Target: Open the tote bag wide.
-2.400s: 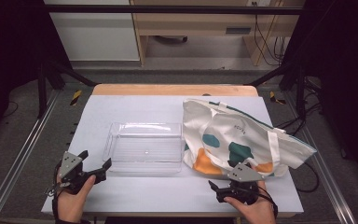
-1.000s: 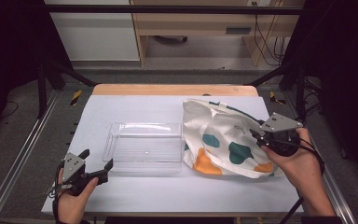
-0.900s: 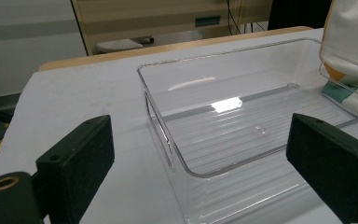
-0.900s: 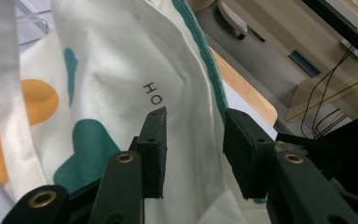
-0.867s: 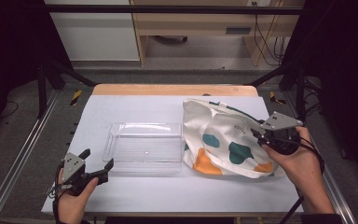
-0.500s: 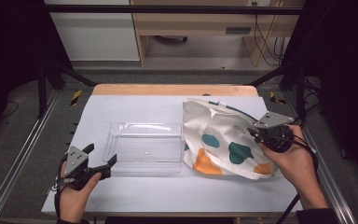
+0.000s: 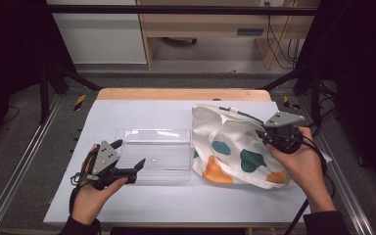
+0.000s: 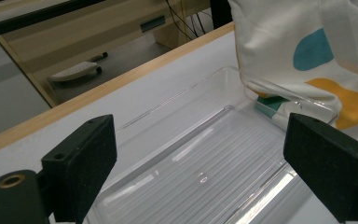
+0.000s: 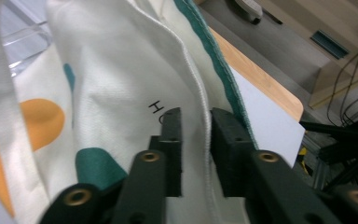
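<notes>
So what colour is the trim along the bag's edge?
Dark green, on a cream bag; the right gripper view shows the trim best.

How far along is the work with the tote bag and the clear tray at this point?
Early stage. Done: the right claw is pinched on the rim hem of the tote bag, which lies on the table beside the clear tray. In hand: the left claw hovers open at the tray's near edge, not gripping it. Left: the tray looks empty and sits outside the bag, so any lifting, opening or loading remains.
</notes>
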Tool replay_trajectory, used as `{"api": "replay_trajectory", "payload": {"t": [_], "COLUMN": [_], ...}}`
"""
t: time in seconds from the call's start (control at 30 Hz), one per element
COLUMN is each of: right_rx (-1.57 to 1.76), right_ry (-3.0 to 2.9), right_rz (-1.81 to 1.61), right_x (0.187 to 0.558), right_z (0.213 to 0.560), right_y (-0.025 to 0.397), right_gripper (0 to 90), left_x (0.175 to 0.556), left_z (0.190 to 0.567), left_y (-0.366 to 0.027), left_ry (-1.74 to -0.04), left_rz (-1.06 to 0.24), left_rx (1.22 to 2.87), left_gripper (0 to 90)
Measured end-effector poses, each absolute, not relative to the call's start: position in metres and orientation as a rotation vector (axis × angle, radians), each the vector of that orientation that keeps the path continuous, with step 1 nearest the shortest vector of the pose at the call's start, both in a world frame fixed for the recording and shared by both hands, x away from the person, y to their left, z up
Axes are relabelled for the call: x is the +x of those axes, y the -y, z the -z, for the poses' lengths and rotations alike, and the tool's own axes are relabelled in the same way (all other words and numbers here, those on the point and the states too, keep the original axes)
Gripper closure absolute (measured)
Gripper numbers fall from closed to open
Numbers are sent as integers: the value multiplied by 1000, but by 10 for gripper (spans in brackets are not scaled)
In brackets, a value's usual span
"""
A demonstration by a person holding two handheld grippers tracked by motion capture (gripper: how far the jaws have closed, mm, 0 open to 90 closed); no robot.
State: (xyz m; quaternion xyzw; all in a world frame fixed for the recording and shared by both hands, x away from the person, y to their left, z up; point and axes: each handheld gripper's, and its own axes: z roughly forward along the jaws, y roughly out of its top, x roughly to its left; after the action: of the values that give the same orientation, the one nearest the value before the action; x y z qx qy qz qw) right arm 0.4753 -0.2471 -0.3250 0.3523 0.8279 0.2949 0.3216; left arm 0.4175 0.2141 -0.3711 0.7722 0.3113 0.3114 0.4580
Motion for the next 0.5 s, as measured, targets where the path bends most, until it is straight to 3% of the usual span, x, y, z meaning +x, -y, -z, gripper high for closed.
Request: {"api": "replay_trajectory", "payload": {"t": [0.1,0.5], "right_rx": [933,815], "right_ry": [-2159,-2215], "right_rz": [-794,-887], "right_x": [475,441], "right_z": [326,326], "right_y": [246,235], "right_gripper": [872,884], "left_x": [422,455], "left_z": [363,323], "left_y": [-205,-148], "left_ry": [-736,-595], "left_rz": [-759,-758], "left_rx": [1920,1975], "left_gripper": [95,189]}}
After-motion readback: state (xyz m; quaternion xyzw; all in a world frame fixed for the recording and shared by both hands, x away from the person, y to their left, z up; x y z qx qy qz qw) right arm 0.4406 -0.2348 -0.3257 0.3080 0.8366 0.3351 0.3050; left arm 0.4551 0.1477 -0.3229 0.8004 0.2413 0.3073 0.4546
